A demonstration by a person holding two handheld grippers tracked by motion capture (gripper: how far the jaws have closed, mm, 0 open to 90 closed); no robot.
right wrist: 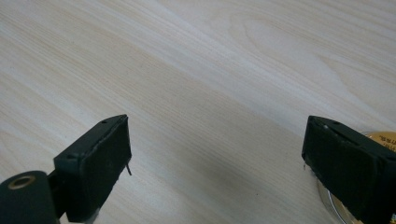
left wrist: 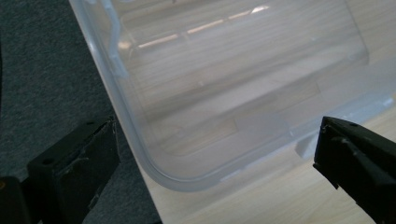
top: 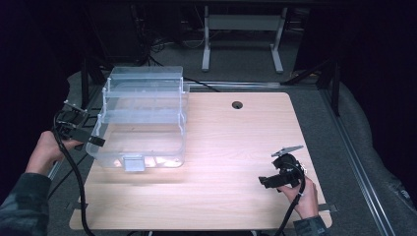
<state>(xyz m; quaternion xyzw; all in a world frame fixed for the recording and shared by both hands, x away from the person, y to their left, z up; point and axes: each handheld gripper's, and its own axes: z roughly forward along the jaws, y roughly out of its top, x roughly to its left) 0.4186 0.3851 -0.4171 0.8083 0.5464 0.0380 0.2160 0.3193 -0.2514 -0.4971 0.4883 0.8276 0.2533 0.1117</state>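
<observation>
A clear plastic storage box (top: 147, 142) stands on the left part of the wooden table (top: 231, 147), with its clear lid (top: 145, 81) raised at the back and a latch tab (top: 134, 163) at the front. My left gripper (top: 87, 129) is at the box's left rim, open. In the left gripper view its jaws stand wide apart around the box's rounded corner (left wrist: 187, 179), apart from it. My right gripper (top: 268, 181) hovers open near the table's front right, over bare wood (right wrist: 210, 93). A gold-rimmed round object (right wrist: 380, 138) peeks from behind its right jaw.
A cable hole (top: 237, 104) sits near the table's far edge. Beyond the table a metal stand (top: 241, 29) rests on the dark carpet. Bare wood spans the middle and right of the table. Cables trail from both grippers toward the front edge.
</observation>
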